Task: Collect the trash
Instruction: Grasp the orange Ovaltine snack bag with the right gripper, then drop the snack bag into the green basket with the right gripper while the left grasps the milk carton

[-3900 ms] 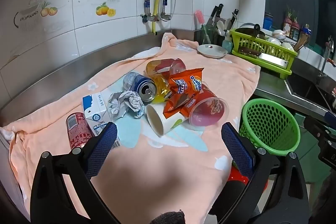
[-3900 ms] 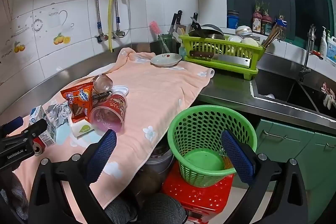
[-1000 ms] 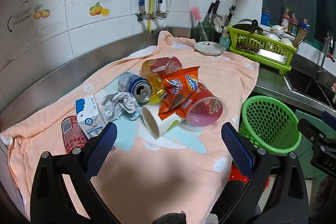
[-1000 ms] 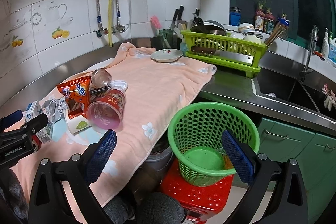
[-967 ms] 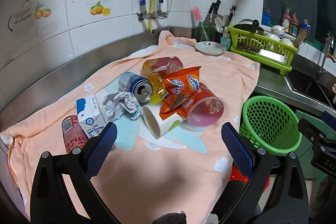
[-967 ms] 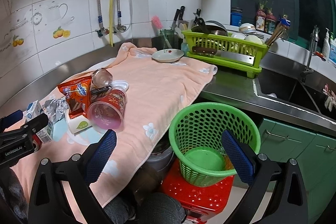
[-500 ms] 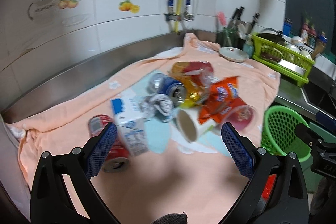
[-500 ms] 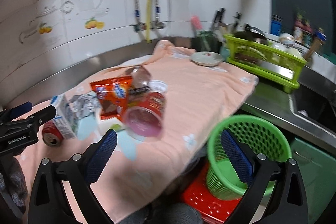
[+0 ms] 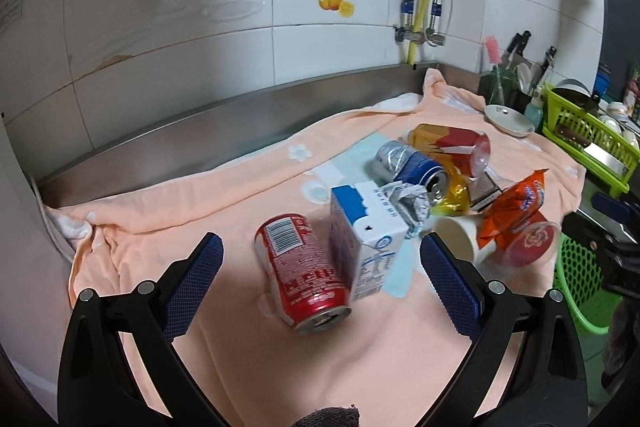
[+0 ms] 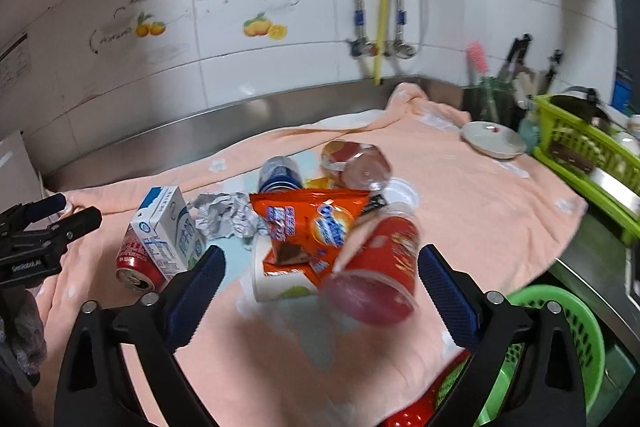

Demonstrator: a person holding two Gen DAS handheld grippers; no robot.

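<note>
A pile of trash lies on a peach towel (image 9: 360, 355). A red can (image 9: 302, 273) lies on its side between the fingers of my open left gripper (image 9: 320, 281), with a blue-white milk carton (image 9: 366, 239) beside it. Behind are crumpled foil (image 9: 408, 201), a blue can (image 9: 414, 167), a yellow-red cup (image 9: 452, 147), a white paper cup (image 9: 460, 243) and an orange snack bag (image 9: 516, 205). My open right gripper (image 10: 320, 287) faces the orange snack bag (image 10: 316, 223), the white paper cup (image 10: 276, 279) and a red plastic cup (image 10: 380, 271). The green basket (image 10: 560, 339) stands low at the right.
A steel counter rim and tiled wall run behind the towel. A white dish (image 10: 494, 139), a utensil holder (image 9: 504, 89) and a green dish rack (image 10: 588, 155) stand at the back right. The left gripper's body (image 10: 44, 239) shows at the left of the right wrist view.
Both grippers have swung left and closer to the pile. The red can and carton now lie between the left fingers; the snack bag and cups lie in front of the right gripper.
</note>
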